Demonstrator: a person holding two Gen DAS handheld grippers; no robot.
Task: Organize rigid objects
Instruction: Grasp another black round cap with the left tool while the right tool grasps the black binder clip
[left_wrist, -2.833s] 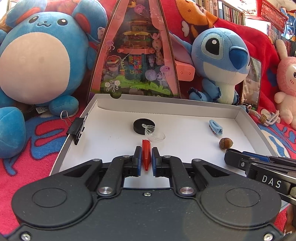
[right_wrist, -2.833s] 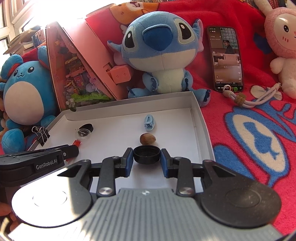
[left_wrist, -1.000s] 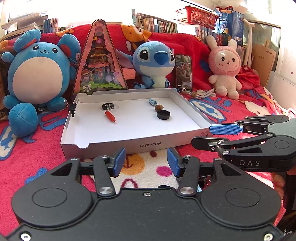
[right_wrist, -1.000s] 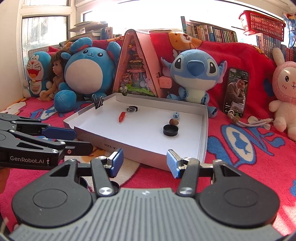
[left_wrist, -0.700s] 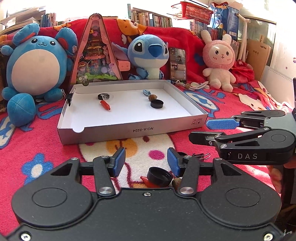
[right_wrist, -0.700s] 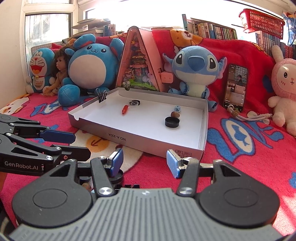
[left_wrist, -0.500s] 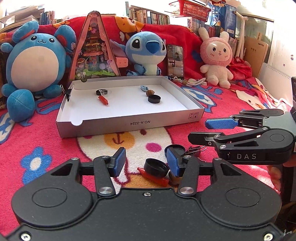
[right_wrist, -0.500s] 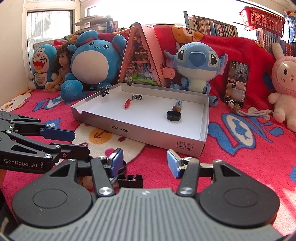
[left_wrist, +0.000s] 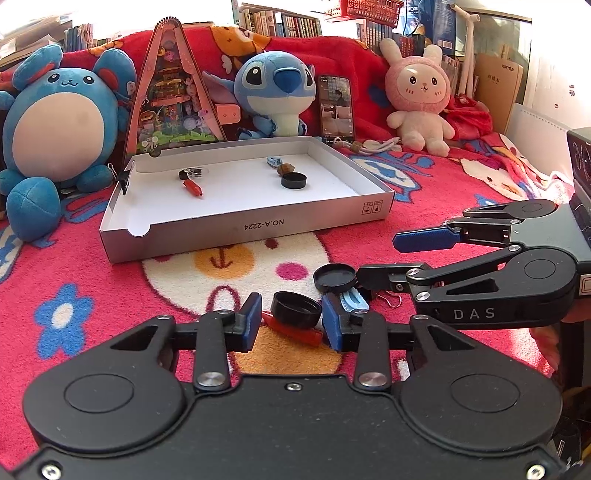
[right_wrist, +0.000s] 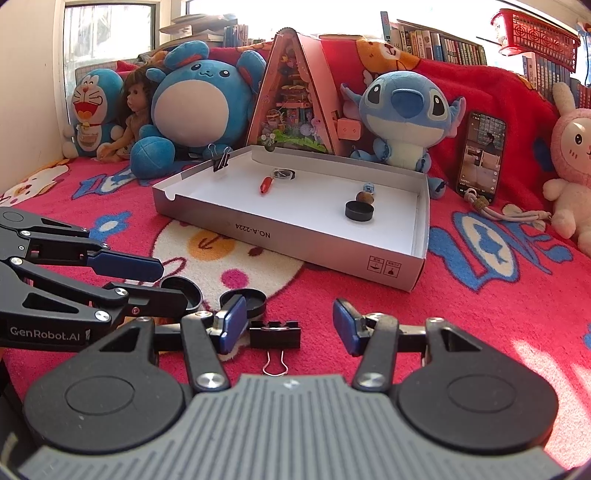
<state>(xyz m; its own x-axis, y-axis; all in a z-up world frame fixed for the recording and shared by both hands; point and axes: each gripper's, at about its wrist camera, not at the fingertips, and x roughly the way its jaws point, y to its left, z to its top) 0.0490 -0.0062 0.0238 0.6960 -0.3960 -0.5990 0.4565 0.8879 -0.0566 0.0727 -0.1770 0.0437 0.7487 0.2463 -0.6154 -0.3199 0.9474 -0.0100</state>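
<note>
A big red blanket (left_wrist: 424, 206) carries a white cardboard tray (left_wrist: 236, 225) near its back edge. The left gripper (left_wrist: 291, 325) is closing around a black bottle cap (left_wrist: 295, 309) on the blanket, pads not touching yet. The right gripper (right_wrist: 288, 328) stands wide over a black binder clip (right_wrist: 275, 334). Another black cap (left_wrist: 293, 181) sits by the tray's right wall.
</note>
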